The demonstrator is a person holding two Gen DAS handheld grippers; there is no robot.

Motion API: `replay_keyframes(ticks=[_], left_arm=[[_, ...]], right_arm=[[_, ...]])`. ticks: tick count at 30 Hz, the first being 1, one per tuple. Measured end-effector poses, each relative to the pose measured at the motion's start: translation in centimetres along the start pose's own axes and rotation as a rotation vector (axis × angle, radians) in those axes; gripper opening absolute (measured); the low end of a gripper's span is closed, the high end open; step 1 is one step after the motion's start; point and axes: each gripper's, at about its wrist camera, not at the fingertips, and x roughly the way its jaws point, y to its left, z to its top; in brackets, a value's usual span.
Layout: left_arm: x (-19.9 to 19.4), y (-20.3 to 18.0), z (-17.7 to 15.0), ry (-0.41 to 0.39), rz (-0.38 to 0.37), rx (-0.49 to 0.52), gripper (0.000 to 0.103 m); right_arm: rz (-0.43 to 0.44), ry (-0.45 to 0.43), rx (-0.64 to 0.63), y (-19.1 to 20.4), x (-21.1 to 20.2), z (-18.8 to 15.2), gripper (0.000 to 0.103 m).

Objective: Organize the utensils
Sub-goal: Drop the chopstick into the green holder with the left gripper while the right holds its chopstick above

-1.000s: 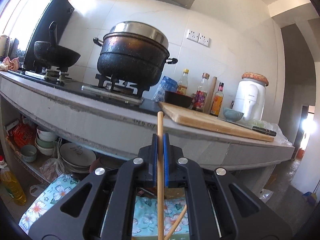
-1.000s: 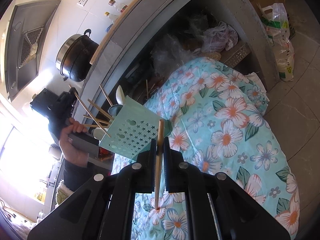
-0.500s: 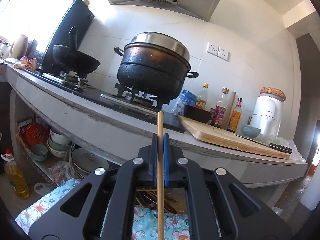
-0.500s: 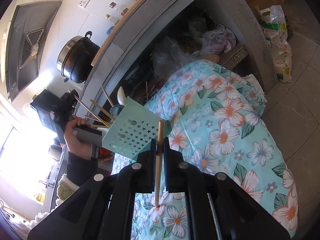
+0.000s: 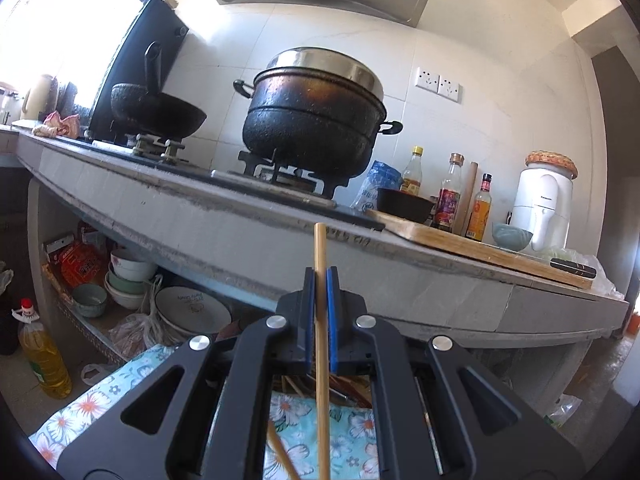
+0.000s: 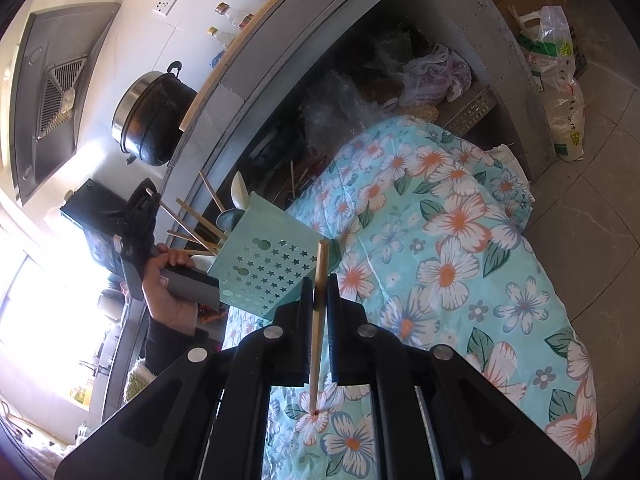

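While several chopsticks already stand in the teal holder, each tool, left and right, grips one more, and others seemingly lie beyond it.

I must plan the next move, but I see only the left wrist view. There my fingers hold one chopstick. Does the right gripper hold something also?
Observer: Yes. The right gripper is shut on its own chopstick.
Operator: Where is the utensil holder? I cannot find it in my view.
Observer: The teal holder, with star-shaped holes, sits just beyond the right gripper's tips, at the edge of the floral cloth.
Operator: Is it empty?
Observer: No. Several chopsticks and a spoon stick out of its opening, close to the person's other hand.
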Motion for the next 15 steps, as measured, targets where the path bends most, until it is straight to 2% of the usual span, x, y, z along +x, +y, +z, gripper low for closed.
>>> replay_keyframes(ticks=[4, 6, 11, 15], left_arm=[[-0.9, 1.3, -0.1, 0.051, -0.006, -0.025, 0.005], [-1.9, 1.7, 0.1, 0.063, -0.014, -0.029, 0.011], [-6.3, 2.2, 0.9, 0.073, -0.065, -0.002, 0.043], [-10.3, 3.2, 1.5, 0.086, -0.096, 0.005, 0.058]], right_arm=[[-0.004, -0.008, -0.007, 0.3, -0.2, -0.1, 0.007], [-0.006, -0.016, -0.024, 0.8, -0.4, 0.0, 0.007], [0.003, -0.054, -0.106, 3.2, -1.4, 0.5, 0.007], [0.035, -0.108, -0.209, 6.8, -2.6, 1.7, 0.007]])
